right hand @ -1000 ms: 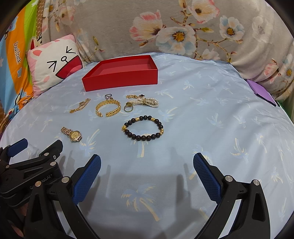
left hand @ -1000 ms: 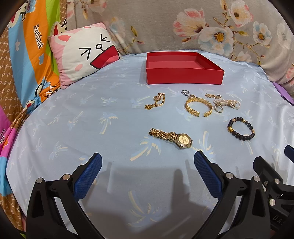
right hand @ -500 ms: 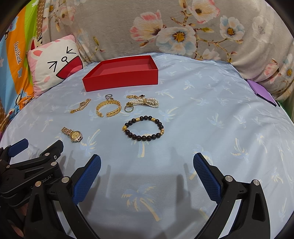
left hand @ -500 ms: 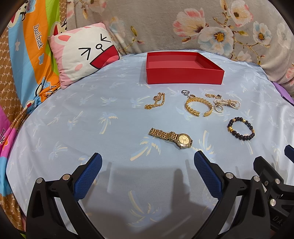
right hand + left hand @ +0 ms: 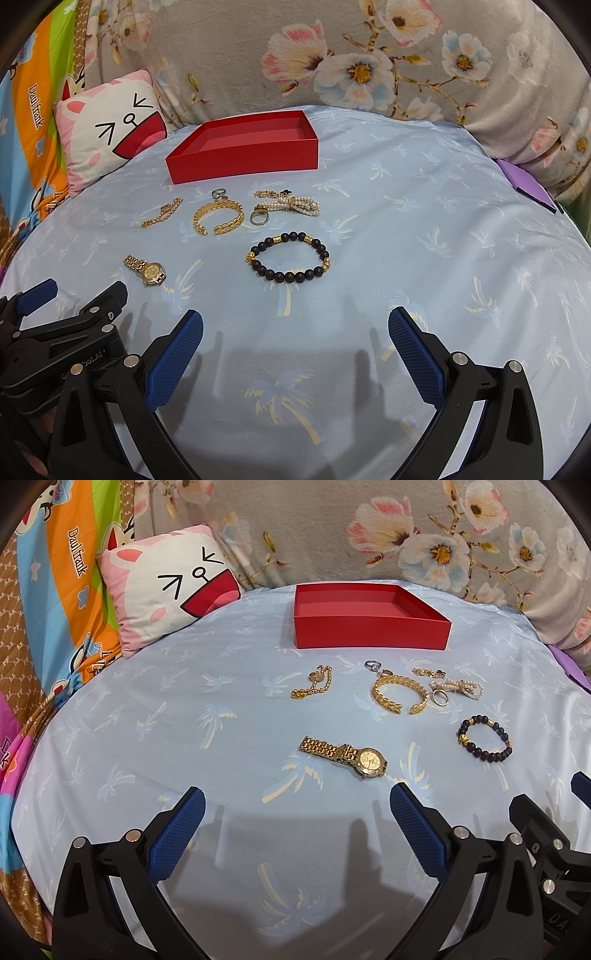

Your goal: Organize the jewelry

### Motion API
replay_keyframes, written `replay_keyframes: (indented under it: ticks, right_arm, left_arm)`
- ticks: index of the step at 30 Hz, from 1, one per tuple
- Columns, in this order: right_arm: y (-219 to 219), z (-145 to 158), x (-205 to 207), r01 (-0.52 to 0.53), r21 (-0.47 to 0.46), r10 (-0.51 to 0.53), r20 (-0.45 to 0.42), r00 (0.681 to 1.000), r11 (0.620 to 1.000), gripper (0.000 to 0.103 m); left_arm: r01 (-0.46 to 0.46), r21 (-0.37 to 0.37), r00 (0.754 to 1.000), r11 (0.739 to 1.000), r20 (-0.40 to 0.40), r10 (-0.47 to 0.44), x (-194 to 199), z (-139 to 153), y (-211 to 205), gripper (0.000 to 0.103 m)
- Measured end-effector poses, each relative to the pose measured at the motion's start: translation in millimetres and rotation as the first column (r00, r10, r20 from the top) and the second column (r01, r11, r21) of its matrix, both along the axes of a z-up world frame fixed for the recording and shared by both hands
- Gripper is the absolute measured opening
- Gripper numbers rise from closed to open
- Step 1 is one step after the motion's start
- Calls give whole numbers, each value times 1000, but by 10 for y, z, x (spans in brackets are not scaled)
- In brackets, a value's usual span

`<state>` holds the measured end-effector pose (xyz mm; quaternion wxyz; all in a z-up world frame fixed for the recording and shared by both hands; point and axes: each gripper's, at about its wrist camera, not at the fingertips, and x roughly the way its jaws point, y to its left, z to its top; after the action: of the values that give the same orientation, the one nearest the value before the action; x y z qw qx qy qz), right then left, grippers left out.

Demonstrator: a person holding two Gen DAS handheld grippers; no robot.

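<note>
The red box [image 5: 371, 635] is sitting well ahead of the left gripper [image 5: 297, 808], open-topped, shallow, square-cornered, and its smooth matte floor is showing nothing inside. All the jewelry is lying outside it on the pale blue sheet [image 5: 147, 716] with its faded palm-tree print.

The left gripper's jaws are standing wide apart, holding nothing, their blue pads [image 5: 175, 840] showing a fine knurled grid. Just ahead of the right-hand pad, the gold watch [image 5: 345, 756] is lying flat, its linked metal band stretching toward the jaw gap. Farther ahead, a fine gold chain [image 5: 313, 687] is curling left of centre line, and a broad leaf-patterned gold cuff [image 5: 400, 694] is sitting open-ended to the right of it. A small silver ring [image 5: 372, 664] is resting just beyond the cuff, near the box wall.

The right gripper [image 5: 295, 328] is hovering with its jaws equally wide, empty too. Straight ahead between the pads, the dark bead bracelet [image 5: 290, 256] is forming a round loop, matte black beads broken by gold spacers. Beyond it, a pearl strand [image 5: 295, 204] is bunched beside a plain gold ring [image 5: 258, 217].

Off to the left, a cartoon-face pillow [image 5: 107, 129] is leaning against floral fabric [image 5: 351, 62].
</note>
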<state>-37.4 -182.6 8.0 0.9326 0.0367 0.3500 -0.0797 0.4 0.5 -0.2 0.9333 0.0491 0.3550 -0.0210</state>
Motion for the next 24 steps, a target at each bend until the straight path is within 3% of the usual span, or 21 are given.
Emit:
replay_keyframes:
  ticks: [4,11,16,24]
  right_arm:
    - [-3,-1,8,1,10,-1,-3,1000,1000,98]
    - [23,-38,23,0,45,2,-28,1000,999,98]
    - [-42,-60,108,-11,57,14,-49,999,998,98]
    - [-184,-67,226,16,64,-12,-59,998,998,98]
  left_arm:
    - [-6,-18,1000,1000,4,7,6,-22,-14,98]
    - [-22,-122,999,992,-29,19,3,-32,276,98]
    - [-15,-142,998,990,-55,7,34,-51,432,98]
    - [10,-209,992,978,-120,-36,283,6,203,98]
